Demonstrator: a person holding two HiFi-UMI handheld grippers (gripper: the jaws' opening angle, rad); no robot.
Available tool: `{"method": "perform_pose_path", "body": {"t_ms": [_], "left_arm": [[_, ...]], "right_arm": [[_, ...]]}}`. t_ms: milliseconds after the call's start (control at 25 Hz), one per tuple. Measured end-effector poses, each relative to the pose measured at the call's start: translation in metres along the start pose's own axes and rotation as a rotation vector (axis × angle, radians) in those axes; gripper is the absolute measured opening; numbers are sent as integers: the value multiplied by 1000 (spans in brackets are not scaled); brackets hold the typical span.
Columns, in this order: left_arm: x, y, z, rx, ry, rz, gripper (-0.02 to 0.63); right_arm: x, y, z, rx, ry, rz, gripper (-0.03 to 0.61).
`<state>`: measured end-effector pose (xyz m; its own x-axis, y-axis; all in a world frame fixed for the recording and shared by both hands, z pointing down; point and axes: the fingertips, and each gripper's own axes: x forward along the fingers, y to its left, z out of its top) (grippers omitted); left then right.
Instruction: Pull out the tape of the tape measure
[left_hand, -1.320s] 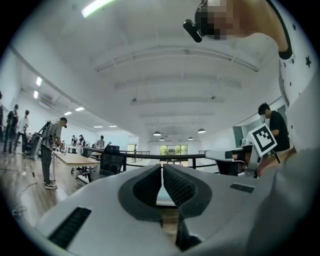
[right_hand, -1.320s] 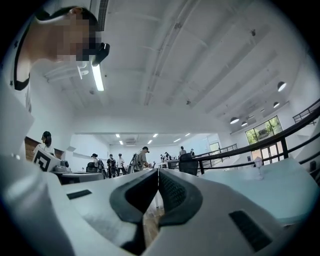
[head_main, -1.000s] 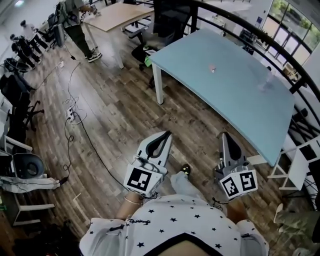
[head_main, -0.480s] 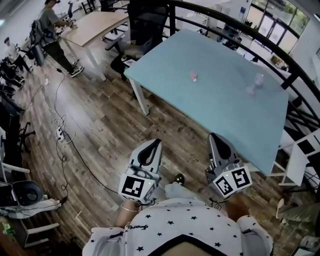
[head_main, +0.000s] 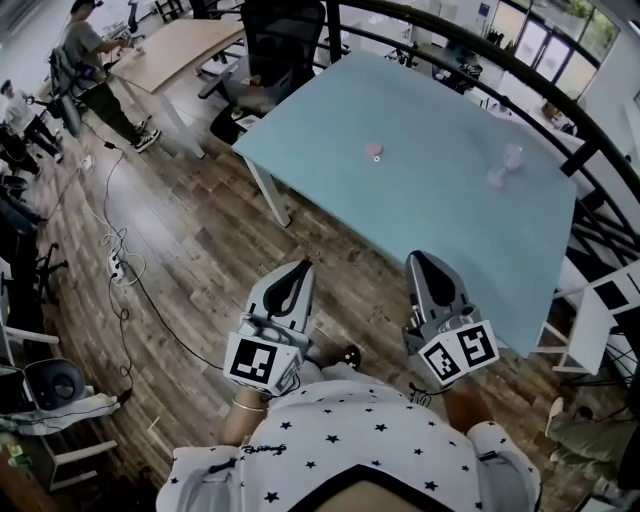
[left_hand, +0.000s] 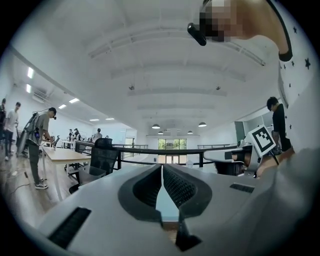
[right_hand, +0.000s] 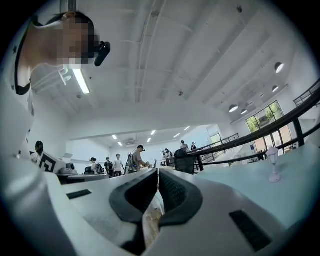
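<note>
A small pinkish round thing (head_main: 375, 152), probably the tape measure, lies near the middle of the pale blue table (head_main: 440, 210); it is too small to make out more. My left gripper (head_main: 299, 270) is over the wooden floor, short of the table's near edge, jaws shut with nothing between them. The right gripper (head_main: 419, 262) is level with it, at the table's near edge, and is shut and empty as well. In the left gripper view the pads (left_hand: 161, 168) meet, and the right gripper's marker cube (left_hand: 263, 140) shows at the right. The right gripper view shows closed pads (right_hand: 158, 173) too.
A clear goblet-like object (head_main: 505, 165) (right_hand: 272, 170) stands on the table's far right. A black office chair (head_main: 280, 40) is behind the table, with a black railing (head_main: 480, 45) beyond. Cables (head_main: 120, 260) trail over the floor at the left, where people (head_main: 95, 70) stand by a wooden table (head_main: 190, 45).
The table has come nearer and lower in the head view as I walk toward it. Both grippers have advanced with me, still shut and side by side.
</note>
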<state>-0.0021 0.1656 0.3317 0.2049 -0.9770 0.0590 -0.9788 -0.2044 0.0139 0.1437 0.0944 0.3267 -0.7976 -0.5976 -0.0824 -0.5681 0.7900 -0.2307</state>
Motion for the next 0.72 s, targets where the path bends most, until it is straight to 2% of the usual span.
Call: {"method": "perform_pose_path", "body": {"t_ms": [360, 720], "left_arm": [[13, 22, 8, -14, -23, 19, 34], [88, 22, 17, 3, -42, -126, 34]], "right_arm": [[3, -5, 11, 6, -47, -17, 6], [15, -40, 20, -17, -63, -132, 9]]}}
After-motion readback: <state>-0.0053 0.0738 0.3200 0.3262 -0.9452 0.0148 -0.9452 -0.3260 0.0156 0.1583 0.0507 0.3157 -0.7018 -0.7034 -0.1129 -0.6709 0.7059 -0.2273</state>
